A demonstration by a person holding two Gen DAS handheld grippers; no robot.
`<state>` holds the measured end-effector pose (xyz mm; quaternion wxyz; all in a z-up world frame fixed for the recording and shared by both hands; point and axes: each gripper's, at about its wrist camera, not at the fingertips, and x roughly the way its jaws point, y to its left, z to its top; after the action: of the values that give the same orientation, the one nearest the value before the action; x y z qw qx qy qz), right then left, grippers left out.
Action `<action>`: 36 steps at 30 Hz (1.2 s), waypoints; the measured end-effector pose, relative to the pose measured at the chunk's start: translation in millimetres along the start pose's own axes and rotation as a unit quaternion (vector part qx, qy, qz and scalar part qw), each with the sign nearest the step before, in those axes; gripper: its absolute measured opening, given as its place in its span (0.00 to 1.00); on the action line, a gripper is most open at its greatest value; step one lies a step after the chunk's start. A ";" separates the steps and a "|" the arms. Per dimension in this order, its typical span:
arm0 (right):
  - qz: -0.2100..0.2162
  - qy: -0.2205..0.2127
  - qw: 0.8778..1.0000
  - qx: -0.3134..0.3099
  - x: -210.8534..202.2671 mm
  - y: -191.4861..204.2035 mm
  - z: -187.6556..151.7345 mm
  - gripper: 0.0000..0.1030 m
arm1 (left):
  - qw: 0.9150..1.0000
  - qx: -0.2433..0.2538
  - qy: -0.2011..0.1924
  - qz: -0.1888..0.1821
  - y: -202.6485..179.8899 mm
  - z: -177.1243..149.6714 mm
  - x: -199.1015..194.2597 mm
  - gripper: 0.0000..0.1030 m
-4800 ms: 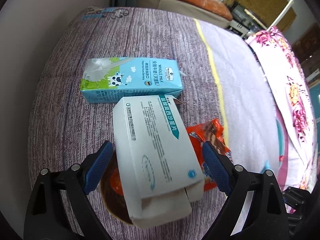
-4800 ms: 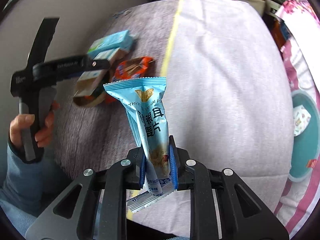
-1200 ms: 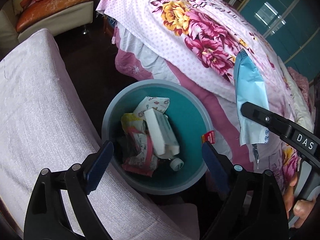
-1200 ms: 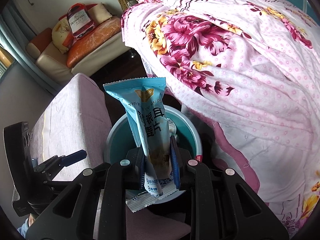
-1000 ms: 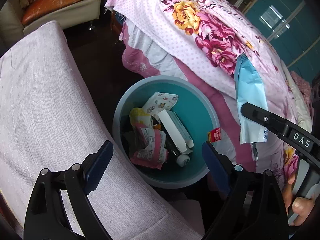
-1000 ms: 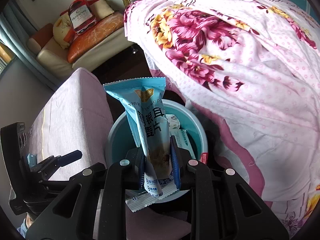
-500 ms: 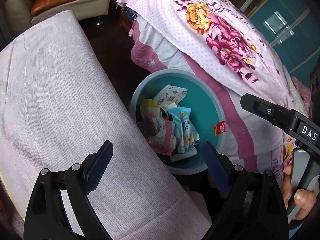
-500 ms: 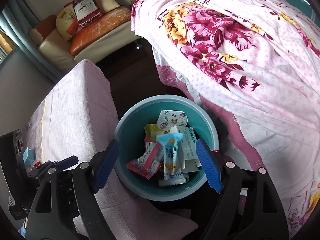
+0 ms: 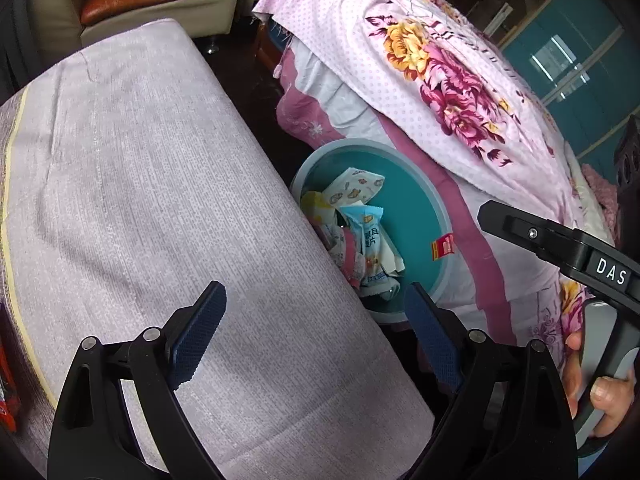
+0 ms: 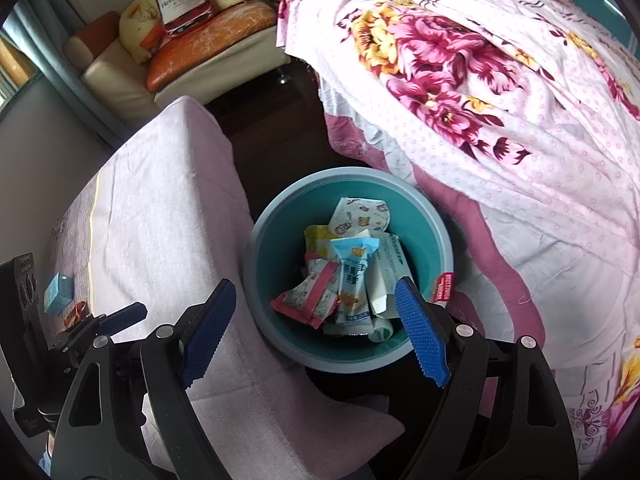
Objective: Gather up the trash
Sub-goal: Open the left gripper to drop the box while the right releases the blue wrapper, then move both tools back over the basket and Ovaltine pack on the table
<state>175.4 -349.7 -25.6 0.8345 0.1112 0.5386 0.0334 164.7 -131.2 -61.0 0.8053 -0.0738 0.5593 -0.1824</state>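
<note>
Right gripper (image 10: 316,316) with blue ribbed pads, jaws just opened wide, nothing between them. Round teal plastic bin (image 10: 272,248) at centre holds light-blue snack wrapper (image 10: 352,276) among packets. Floral pink bedspread (image 10: 500,80) upper right.

Both my cams ride behind the claws, tilted steeply down. Left claw (image 9: 316,330) hangs over the surface (image 9: 140,200); right claw (image 10: 316,330) looks into the bin (image 10: 276,216). Both see it.

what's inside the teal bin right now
The teal bin holds a light blue snack packet on top, a pink-edged wrapper, a white carton and other wrappers; its bottom is covered.
</note>
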 end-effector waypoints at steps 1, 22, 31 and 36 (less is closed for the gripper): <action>0.000 0.000 1.000 -0.004 -1.6 4.6 -1.6 0.76 | 1.000 -0.001 -0.003 0.000 1.9 -2.1 -3.7 0.88; 0.016 0.009 0.997 -0.078 -21.1 99.0 -26.4 0.80 | 0.998 -0.032 -0.055 0.002 54.7 -46.7 -75.3 0.88; 0.044 0.030 0.989 -0.137 -16.2 168.6 -45.9 0.80 | 0.995 -0.057 -0.072 0.024 111.1 -80.0 -119.4 0.88; 0.056 0.048 0.984 -0.165 -9.5 204.7 -57.7 0.80 | 0.993 -0.073 -0.085 0.045 150.7 -101.4 -150.0 0.88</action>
<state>132.2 -143.6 5.5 0.8115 0.0003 0.5579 0.1739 56.3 72.9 -15.5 0.8500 -0.1222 0.5031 -0.0974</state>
